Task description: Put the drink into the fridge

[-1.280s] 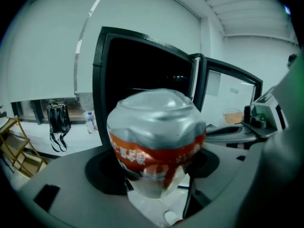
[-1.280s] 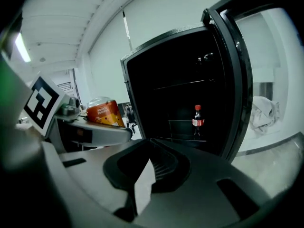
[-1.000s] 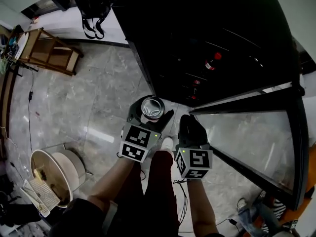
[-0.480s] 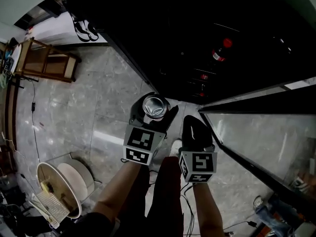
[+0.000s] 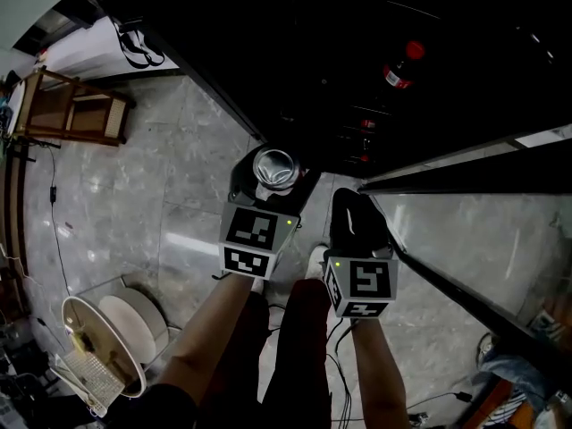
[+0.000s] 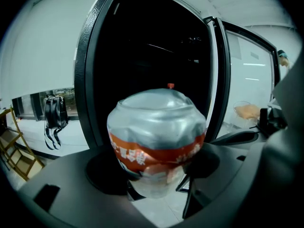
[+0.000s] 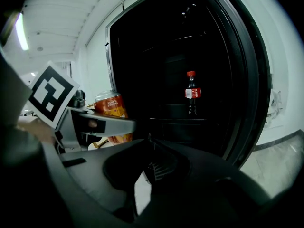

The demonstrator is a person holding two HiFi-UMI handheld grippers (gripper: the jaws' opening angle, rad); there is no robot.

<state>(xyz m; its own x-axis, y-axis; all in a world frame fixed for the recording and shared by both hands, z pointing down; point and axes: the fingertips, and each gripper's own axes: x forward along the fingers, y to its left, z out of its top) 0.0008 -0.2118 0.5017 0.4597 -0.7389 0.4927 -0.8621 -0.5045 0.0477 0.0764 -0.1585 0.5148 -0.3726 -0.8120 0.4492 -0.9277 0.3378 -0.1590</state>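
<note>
Drink can [image 6: 156, 141], silver-topped with an orange band, sits pinched between the wide-spread jaws of the left gripper [image 5: 273, 186], one pad on each side of its body. It stands upright, its long axis vertical, so the head view looks down onto its round lid. The right gripper [image 5: 353, 213] is just beside it on the right, jaws drawn together with nothing between them, so the left hand alone carries the load. From the can, the fridge [image 6: 90, 80] lies straight ahead: its dark open mouth fills the left gripper view behind the can, which is in front of the opening and not yet inside. The glass door [image 5: 465, 213] stands swung out to the right, its edge near the right gripper. Deeper in, a red-capped bottle [image 7: 191, 93] stands upright on a shelf, to the right of the can's line. The coming move looks like a plain push forward that keeps the can vertical until a shelf is under its base.
</note>
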